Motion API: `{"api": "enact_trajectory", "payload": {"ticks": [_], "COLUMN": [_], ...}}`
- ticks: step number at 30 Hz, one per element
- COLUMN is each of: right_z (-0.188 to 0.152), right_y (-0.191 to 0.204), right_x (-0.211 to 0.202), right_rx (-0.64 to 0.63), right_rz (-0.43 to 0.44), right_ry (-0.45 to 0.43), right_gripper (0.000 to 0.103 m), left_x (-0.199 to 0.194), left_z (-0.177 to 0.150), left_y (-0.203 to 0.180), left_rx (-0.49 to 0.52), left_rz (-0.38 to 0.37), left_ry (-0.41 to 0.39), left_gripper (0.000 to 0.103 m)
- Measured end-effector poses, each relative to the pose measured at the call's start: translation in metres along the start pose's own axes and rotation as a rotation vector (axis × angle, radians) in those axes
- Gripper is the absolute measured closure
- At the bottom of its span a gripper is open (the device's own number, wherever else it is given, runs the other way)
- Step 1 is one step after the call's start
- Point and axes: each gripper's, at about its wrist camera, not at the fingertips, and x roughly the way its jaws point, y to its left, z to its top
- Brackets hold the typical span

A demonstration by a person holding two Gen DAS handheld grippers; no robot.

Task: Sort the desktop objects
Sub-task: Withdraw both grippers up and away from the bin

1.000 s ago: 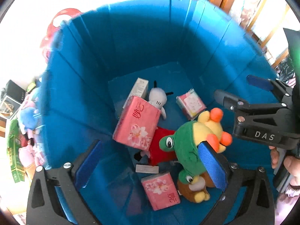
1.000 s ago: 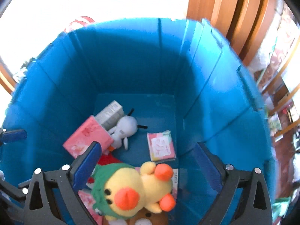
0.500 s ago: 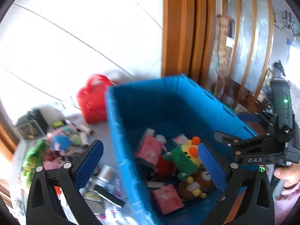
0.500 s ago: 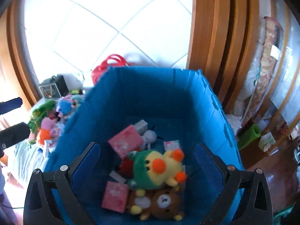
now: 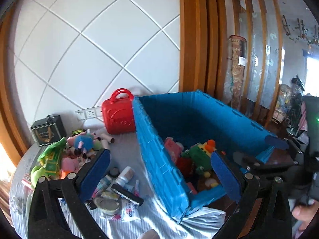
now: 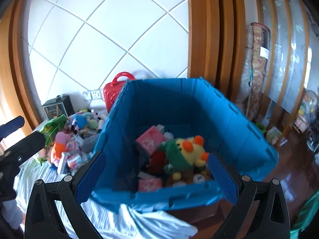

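A blue plastic bin (image 5: pixel 157 159) (image 6: pixel 179 107) stands on the cloth-covered table. It holds a yellow and green plush duck (image 6: pixel 187 151) (image 5: pixel 201 153), pink tissue packs (image 6: pixel 150 142) and a brown bear plush (image 6: pixel 191 177). My left gripper (image 5: pixel 161 175) is open and empty, raised above the bin's near left wall. My right gripper (image 6: pixel 157 175) is open and empty, raised above the bin's near edge. Left of the bin lies a heap of plush toys (image 5: pixel 79 145) (image 6: pixel 77 123), bottles and tubes (image 5: pixel 121 181).
A red toy case (image 5: pixel 117 115) stands against the tiled wall behind the bin. A dark box (image 5: pixel 47 131) sits at the far left. A round tin (image 5: pixel 108 205) lies near the table front. The right gripper's body (image 5: pixel 279 163) shows at the right in the left wrist view.
Both grippers have risen up and back out of the bin, both open and empty. The table and the heap of items have come into view.
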Motion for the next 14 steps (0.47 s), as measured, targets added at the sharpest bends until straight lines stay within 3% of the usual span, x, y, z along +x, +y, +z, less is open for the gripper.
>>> {"api": "enact_trajectory", "payload": {"ticks": [5,14], "right_z": [-0.016,-0.029], "right_y": [0.010,0.010], "right_x": [-0.013,-0.027], "right_rx": [0.011,0.030], "right_rz": [-0.019,-0.058], "right_ry": [0.014,0.004], "right_gripper": [0.000,0.000], "left_x": [-0.017,-0.031], "left_z": [-0.013,-0.028], "left_y": [0.011,0.019], "left_rx": [-0.009,-0.009], "left_rz": [-0.024,-0.004], "left_ry": [0.011,0.002], "left_gripper": [0.000,0.000]}}
